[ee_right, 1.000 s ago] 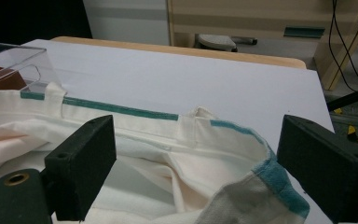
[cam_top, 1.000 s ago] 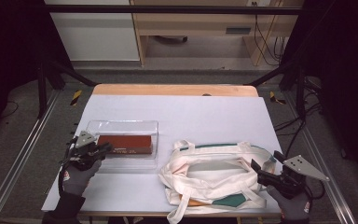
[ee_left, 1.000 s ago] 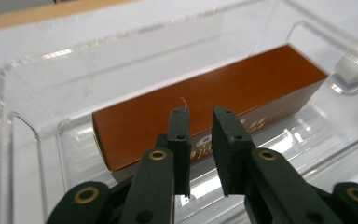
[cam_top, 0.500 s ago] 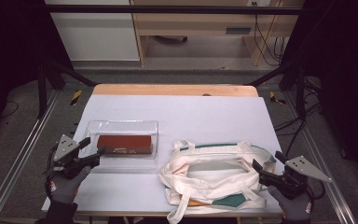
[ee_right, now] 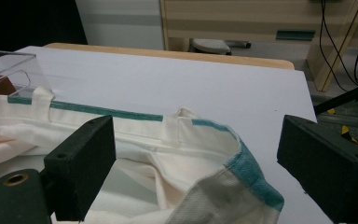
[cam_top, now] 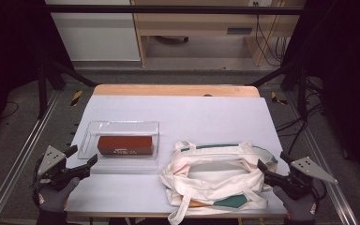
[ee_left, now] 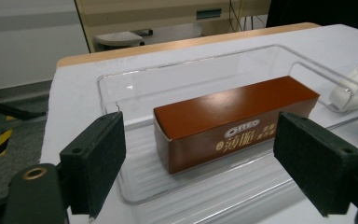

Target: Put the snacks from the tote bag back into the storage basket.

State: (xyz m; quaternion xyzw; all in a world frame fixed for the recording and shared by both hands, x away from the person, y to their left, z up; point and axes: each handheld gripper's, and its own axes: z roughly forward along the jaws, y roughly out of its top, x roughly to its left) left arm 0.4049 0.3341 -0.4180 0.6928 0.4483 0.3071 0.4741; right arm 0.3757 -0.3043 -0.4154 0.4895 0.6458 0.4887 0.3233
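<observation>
A brown biscuit box (cam_top: pixel 124 145) lies in a clear plastic tray (cam_top: pixel 122 126) at the table's left. My left gripper (cam_top: pixel 83 155) sits off the tray's near-left corner, apart from it. Its jaws have just been opening and stand wide with nothing between them. In the left gripper view the box (ee_left: pixel 233 121) and tray (ee_left: pixel 121 79) lie beyond my open left gripper (ee_left: pixel 200 172). A cream tote bag with green trim (cam_top: pixel 215 176) lies at the near right. My right gripper (cam_top: pixel 273 161) is open at the bag's right end, and the bag's rim (ee_right: pixel 168 154) lies before my right gripper (ee_right: pixel 200 172).
The white table top (cam_top: pixel 192 112) ends in a wooden strip at the far edge. Metal rails run along both sides of the table. A cabinet and a desk with cables stand on the floor behind it.
My left gripper has drawn back from the tray's left end toward the table's near-left corner, and its jaws have opened. The right gripper, bag, tray and box stay put.
</observation>
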